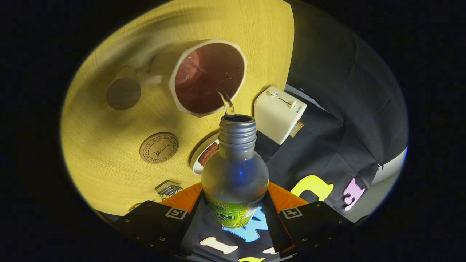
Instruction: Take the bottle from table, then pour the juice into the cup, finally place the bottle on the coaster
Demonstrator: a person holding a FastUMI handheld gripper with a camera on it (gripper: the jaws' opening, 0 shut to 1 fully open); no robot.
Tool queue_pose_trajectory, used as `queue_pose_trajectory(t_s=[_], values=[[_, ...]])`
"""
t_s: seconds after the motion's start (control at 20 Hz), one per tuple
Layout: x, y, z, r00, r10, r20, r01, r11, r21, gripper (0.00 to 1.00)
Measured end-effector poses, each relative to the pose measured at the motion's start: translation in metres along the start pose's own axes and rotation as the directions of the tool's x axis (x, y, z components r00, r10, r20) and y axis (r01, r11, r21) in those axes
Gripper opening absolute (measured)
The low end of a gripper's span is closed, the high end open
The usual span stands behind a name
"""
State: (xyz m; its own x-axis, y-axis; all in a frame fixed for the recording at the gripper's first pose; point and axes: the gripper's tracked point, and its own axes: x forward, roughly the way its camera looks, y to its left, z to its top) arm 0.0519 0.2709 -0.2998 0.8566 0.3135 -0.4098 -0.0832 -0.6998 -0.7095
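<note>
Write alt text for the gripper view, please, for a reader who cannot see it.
The gripper is shut on a tilted bottle, and a thin stream runs from its open neck into a white cup of dark juice just beyond. On the yellow table beside them lie a cork coaster, a toaster and a small plate.

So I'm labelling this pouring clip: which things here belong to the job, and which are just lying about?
Part of the job:
- bottle, tilted, clamped between the tongs, juice streaming from its mouth
- cup, partly filled with dark juice
- coaster, bare, on the table

Just lying about:
- toaster, near the table's edge
- small dish with something brown in it, behind the bottle
- metal clip
</note>
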Motion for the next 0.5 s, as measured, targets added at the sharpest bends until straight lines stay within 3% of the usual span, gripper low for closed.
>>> queue_pose_trajectory(t_s=[0.5], values=[[-0.004,0.0026,0.0064,1.0,0.009,-0.004,-0.009,1.0,-0.02,0.79]])
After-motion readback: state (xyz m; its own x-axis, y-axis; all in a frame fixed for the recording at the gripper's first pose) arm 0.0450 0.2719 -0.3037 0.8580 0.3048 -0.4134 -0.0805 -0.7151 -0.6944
